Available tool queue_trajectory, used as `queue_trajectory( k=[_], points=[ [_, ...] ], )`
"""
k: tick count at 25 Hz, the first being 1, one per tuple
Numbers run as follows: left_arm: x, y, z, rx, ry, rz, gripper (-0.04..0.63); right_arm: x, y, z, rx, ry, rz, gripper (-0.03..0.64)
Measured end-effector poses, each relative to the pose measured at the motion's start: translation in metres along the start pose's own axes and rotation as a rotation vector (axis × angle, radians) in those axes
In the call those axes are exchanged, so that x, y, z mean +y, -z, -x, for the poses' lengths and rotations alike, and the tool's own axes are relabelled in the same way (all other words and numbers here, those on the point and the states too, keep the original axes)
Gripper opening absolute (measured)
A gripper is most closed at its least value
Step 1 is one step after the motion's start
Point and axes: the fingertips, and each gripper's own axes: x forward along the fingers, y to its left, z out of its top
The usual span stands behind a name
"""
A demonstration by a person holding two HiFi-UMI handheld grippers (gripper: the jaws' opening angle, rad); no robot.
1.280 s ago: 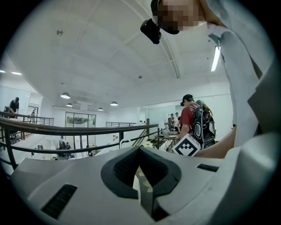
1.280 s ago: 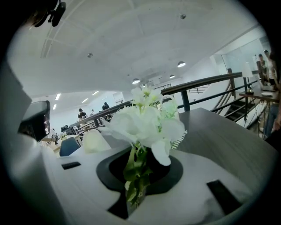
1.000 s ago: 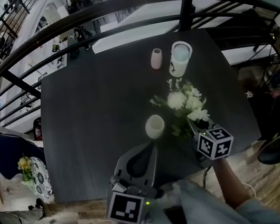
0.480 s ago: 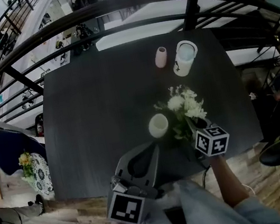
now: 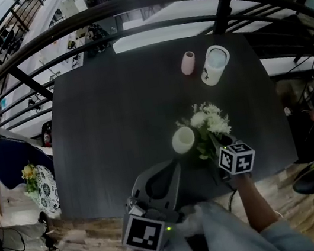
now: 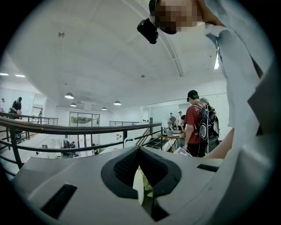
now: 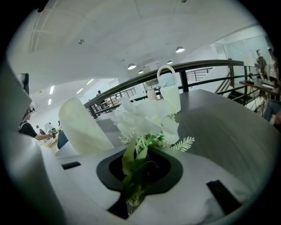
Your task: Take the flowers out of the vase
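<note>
The jaws of the right gripper (image 7: pixel 137 178) squeeze the green stems of the white flowers (image 7: pixel 147 118). The flowers are out of the vase (image 5: pixel 183 139), just beside it, over the dark table (image 5: pixel 107 118). The left gripper (image 5: pixel 175 165) has its jaws together, holding nothing, near the vase

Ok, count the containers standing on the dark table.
3. A cream round vase stands near the front edge beside the white flowers; a small pink vase and a white handled container stand side by side at the far side. None looks hidden.
</note>
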Motion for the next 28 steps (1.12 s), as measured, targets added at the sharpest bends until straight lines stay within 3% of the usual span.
queue_trajectory(
  k=[12, 28],
  points=[
    [0.005, 0.002, 0.008, 0.016, -0.022, -0.036, -0.001, -0.004, 0.013, -0.011, 0.024, 0.018, 0.09, 0.08],
    [-0.005, 0.001, 0.009, 0.016, 0.026, -0.066, 0.0, -0.011, 0.01, 0.001, 0.001, 0.082, 0.102, 0.195]
  ],
)
